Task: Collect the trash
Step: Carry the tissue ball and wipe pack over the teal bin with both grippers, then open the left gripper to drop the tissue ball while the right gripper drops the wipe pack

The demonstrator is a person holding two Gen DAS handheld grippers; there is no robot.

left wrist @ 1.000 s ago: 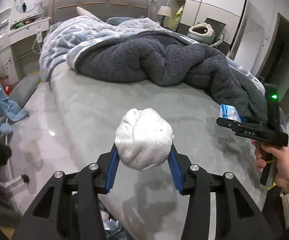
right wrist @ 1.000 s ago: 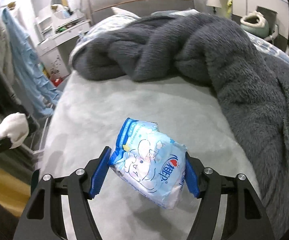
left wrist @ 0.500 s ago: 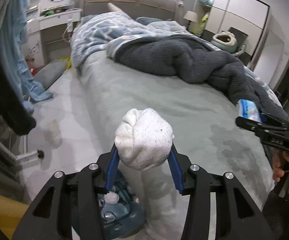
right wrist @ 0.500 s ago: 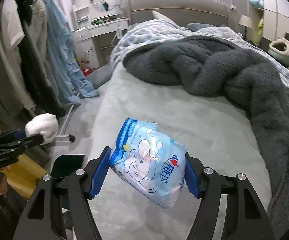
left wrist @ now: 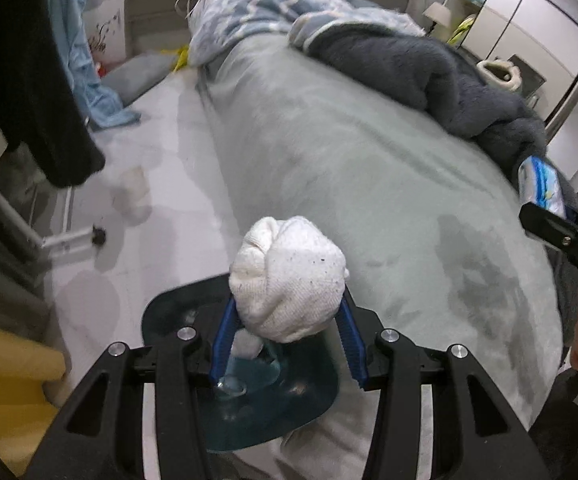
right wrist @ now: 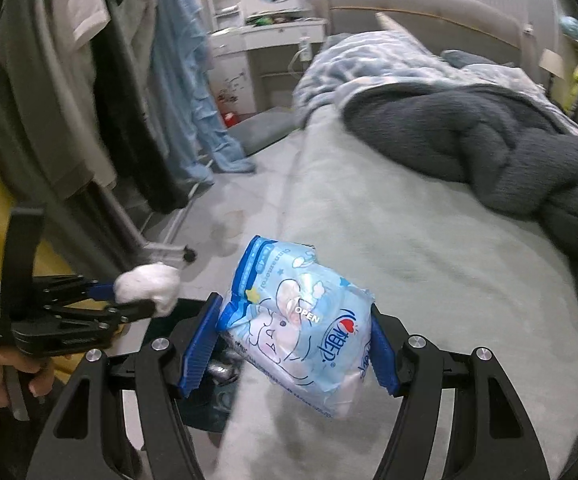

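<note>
A balled white sock-like wad [left wrist: 289,272], speckled with dirt, sits between the blue pads of my left gripper [left wrist: 287,298], which is shut on it. Below it on the floor by the bed stands a dark trash bin [left wrist: 157,312] with a blue liner and some trash inside. My right gripper [right wrist: 295,304] is shut on a light blue wipes packet [right wrist: 301,332] printed with a cartoon. The right wrist view shows the left gripper [right wrist: 145,298] with the wad [right wrist: 149,284] at lower left. The packet [left wrist: 539,182] appears at the far right of the left wrist view.
The bed [left wrist: 369,168] with a pale grey cover fills the middle; a dark grey fleece blanket [right wrist: 489,140] lies bunched at its head. Clothes [right wrist: 109,80] hang on a rack left of the bed over pale floor [left wrist: 161,168]. A yellow object [left wrist: 5,392] is at lower left.
Both grippers have swung left from over the bed to its side edge, each keeping its load. The trash bin has come into view beneath the left gripper.
</note>
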